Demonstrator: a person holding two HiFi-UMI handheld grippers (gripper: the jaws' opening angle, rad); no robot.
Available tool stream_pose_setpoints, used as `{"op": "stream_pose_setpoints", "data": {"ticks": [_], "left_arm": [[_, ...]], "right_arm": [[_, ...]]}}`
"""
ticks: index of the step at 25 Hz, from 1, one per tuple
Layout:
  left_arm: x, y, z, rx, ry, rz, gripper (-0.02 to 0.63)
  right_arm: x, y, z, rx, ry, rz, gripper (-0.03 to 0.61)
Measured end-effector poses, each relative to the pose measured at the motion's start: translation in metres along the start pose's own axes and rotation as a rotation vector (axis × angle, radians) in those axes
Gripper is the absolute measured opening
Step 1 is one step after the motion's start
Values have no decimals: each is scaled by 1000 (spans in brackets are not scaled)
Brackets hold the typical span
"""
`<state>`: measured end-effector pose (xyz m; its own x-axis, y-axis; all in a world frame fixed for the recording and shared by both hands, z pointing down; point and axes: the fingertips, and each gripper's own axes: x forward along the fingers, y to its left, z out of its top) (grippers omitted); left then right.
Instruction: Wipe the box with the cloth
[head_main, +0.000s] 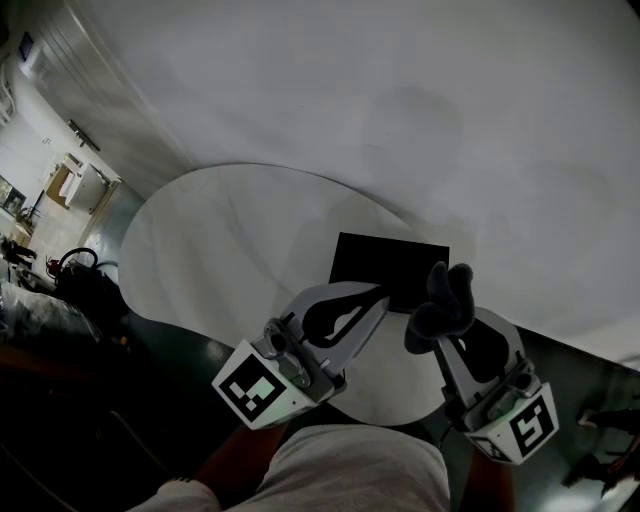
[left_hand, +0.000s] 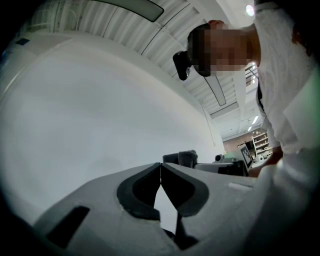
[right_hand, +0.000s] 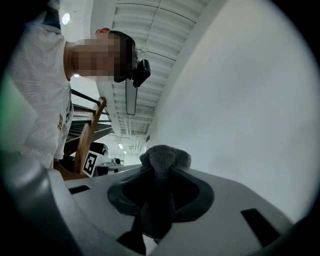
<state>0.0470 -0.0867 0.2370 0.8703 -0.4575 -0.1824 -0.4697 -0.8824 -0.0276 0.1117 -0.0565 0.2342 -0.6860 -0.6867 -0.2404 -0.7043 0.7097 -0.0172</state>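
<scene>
I read the left gripper (left_hand: 160, 169) as clenched shut with nothing in it, tips by the near left corner of the black box (head_main: 390, 262). The right gripper (right_hand: 161, 172) is clamped on the dark grey cloth (right_hand: 165, 156), which bunches up above its jaws at the box's near right corner. The box lies flat on the white round table (head_main: 210, 235), toward its near right edge.

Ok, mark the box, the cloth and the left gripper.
box (head_main: 388, 262), head view, middle of its black top.
cloth (right_hand: 164, 159), right gripper view, bunch above the jaws.
left gripper (left_hand: 160, 169), left gripper view, where the closed tips meet.
</scene>
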Motion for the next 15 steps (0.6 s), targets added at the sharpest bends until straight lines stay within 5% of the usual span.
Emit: {"op": "stream_pose_setpoints", "data": {"ticks": [15], "left_arm": [[-3,1,-3,-18,6,0,15]], "right_arm": [[5,3,-4,7,8,3,95]]}}
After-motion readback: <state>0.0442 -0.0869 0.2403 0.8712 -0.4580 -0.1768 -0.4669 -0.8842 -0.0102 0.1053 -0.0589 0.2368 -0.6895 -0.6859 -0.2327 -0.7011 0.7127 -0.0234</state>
